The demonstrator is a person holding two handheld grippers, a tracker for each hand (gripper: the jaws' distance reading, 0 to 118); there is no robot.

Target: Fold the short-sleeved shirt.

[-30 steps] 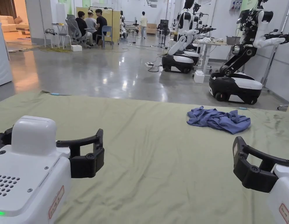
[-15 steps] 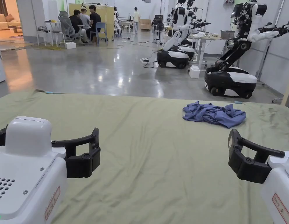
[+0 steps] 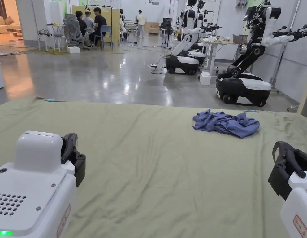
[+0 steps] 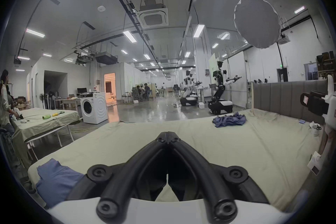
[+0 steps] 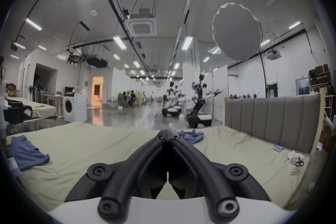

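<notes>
The left gripper (image 4: 168, 134), a black two-jaw tool on a white housing, has its jaws pressed together at the tips with nothing between them; it hangs low over the near part of the bed. In the head view it sits at the lower left (image 3: 70, 152). The right gripper (image 5: 168, 132) is in the same condition, jaws closed tip to tip and empty, and appears at the lower right of the head view (image 3: 284, 164).

Beneath both spreads the pale green, lightly wrinkled bed sheet (image 3: 156, 173), bare in the stretch between the two tools. Well ahead and toward the right gripper's side lies the crumpled blue short-sleeved shirt (image 3: 226, 123), bunched in a loose heap near the far edge of the bed; neither gripper touches it. From the right gripper view the shirt (image 5: 190, 136) sits just past that gripper's jaw tips in the line of sight, yet the head view shows it well apart.

A second piece of blue cloth (image 4: 54, 180) lies flat by the near left corner of the bed; whether it is a finished garment cannot be told. A grey padded headboard (image 5: 269, 118) bounds the bed on the right.

By these signs the folding has not begun: the shirt is not yet spread, smoothed or folded. Reaching it, opening it flat and making every fold all appear to remain.
</notes>
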